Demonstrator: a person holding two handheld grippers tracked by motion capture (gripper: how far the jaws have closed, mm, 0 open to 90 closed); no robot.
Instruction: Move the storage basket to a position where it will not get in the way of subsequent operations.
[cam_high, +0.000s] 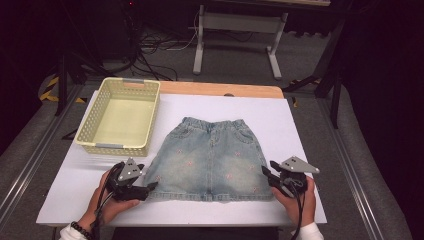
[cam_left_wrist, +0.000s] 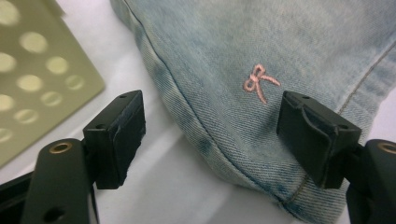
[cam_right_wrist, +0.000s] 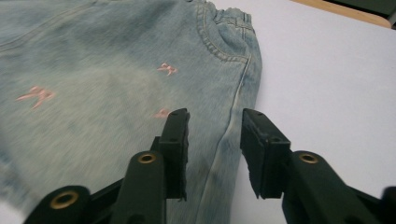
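The denim skirt (cam_high: 210, 159) lies flat on the table (cam_high: 65, 195), just beside the basket (cam_high: 120, 116). Both grippers, left (cam_high: 150, 187) and right (cam_high: 266, 172), hover at its lower corners, fingers spread, pinching nothing. Closing too shallow could catch one layer, or miss entirely.

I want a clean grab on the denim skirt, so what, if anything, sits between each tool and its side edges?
Nothing visible: the left tool and right tool, both open, straddle the denim skirt's side edges. The basket stands off to the left.
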